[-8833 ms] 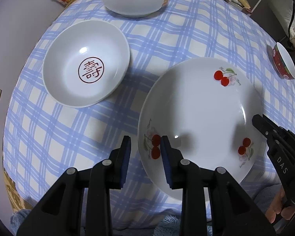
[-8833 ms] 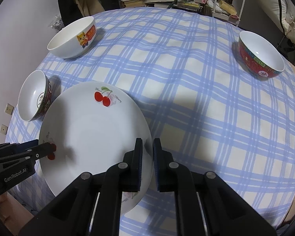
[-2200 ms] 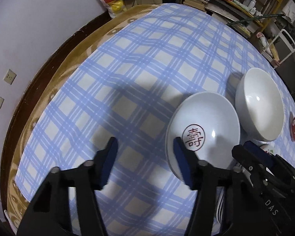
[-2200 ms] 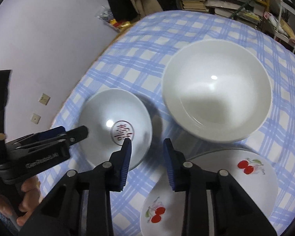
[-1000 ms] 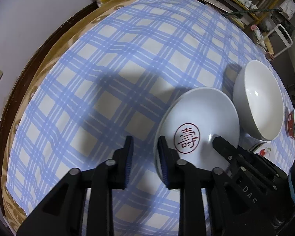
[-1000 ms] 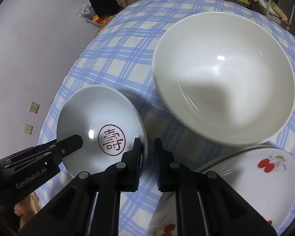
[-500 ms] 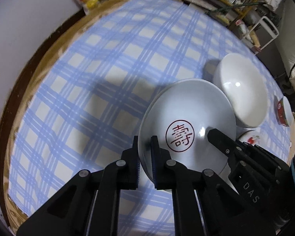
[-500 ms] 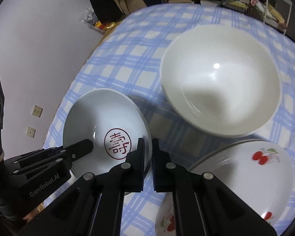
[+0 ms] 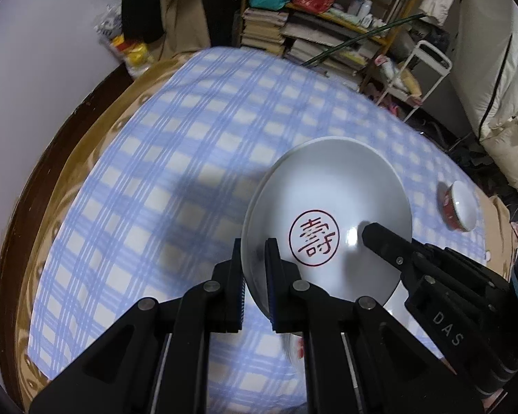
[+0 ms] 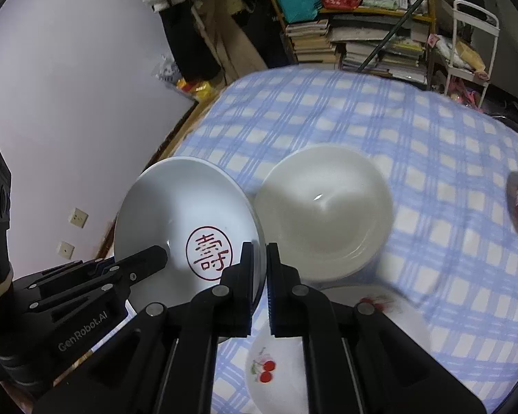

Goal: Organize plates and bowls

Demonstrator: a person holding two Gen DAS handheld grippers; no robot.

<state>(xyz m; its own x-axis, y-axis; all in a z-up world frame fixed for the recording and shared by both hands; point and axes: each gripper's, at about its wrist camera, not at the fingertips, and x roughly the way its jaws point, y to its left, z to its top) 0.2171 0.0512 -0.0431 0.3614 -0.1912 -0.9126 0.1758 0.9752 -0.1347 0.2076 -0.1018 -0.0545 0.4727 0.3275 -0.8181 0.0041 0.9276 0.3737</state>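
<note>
- Far left: pale wall (image 10: pixel 69 69) with two small sockets (image 10: pixel 77 219).
- Next: left gripper (image 9: pixel 253 269), fingers squeezed tight on the left rim of the shallow white plate with the red round sign (image 9: pixel 328 220).
- In the middle: that plate tipped up and off the blue checked cloth (image 9: pixel 148 186), held on both sides.
- Then: right gripper (image 10: pixel 262 276), fingers squeezed tight on the right rim of the same plate, seen in the right wrist view (image 10: pixel 183 214).
- Just right of the held plate: big plain white bowl (image 10: pixel 323 214) resting on the cloth.
- Low down, near the right gripper: cherry plate (image 10: pixel 286 369) lying flat, partly hidden behind the gripper.
- Far right: small red bowl (image 9: pixel 459 207) near the cloth's edge, well apart from the rest.
- At the back: shelves with stacked books (image 10: pixel 362 45).
</note>
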